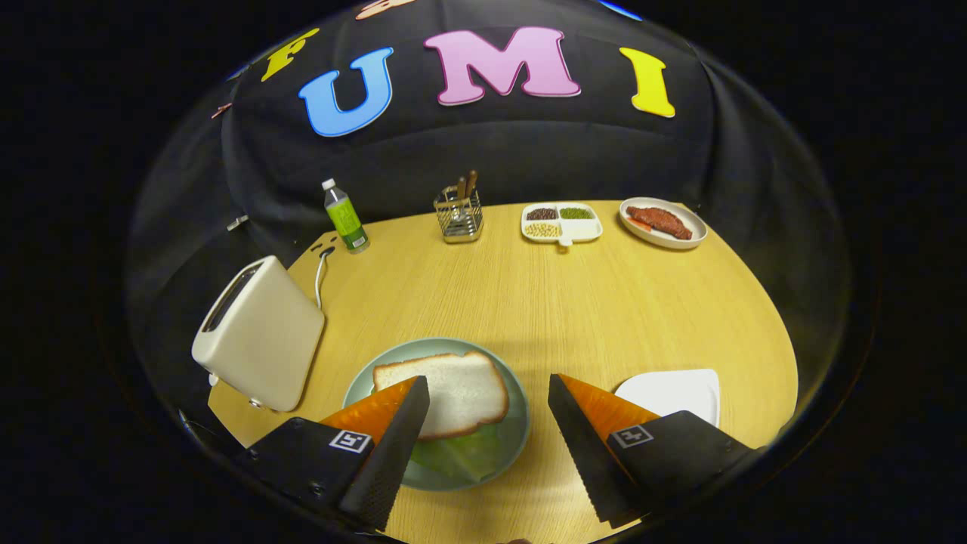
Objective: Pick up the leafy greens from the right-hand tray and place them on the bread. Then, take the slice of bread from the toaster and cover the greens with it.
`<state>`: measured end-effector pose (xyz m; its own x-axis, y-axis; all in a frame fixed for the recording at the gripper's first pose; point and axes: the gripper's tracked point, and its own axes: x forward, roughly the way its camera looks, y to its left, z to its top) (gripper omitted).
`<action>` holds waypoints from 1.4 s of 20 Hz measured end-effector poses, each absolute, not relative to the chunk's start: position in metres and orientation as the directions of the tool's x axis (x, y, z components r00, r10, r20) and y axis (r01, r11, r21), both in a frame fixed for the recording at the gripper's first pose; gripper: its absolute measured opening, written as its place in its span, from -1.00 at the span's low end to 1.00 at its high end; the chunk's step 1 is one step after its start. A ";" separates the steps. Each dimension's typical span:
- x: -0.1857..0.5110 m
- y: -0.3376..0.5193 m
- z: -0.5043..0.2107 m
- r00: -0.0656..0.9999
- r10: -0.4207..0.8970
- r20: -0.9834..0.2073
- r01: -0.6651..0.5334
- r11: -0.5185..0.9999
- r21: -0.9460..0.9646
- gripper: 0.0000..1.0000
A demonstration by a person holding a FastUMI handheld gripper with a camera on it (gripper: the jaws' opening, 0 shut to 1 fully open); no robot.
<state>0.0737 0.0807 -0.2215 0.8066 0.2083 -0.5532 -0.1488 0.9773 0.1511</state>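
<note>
Jaws wide apart, gripping nothing, low in frame. Bread slice (452,393) already covering leafy greens (461,453) on green plate (520,423), lower centre. Back off straight, without nudging the stack.

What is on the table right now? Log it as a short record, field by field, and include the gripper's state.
gripper: open, fingers apart over the near table edge, holding nothing
bread slice: lies on top of the greens
leafy greens: under the bread, sticking out at its near side
green plate: holds bread and greens, just ahead of the fingers
toaster: left of the plate, no bread seen in the slot
white tray: right of the plate, nothing on it
far edge: bottle, utensil holder, divided dish, plate of meat
</note>
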 end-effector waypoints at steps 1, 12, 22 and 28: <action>0.075 0.074 -0.205 0.830 0.194 -0.523 -0.141 0.980 0.140 0.97; 0.052 0.009 -0.019 0.974 0.067 -0.218 -0.066 0.998 0.013 0.98; -0.006 -0.044 0.020 0.996 0.003 -0.094 -0.004 1.000 -0.006 0.96; 0.008 -0.080 0.022 0.994 0.037 -0.100 -0.035 0.999 0.017 0.96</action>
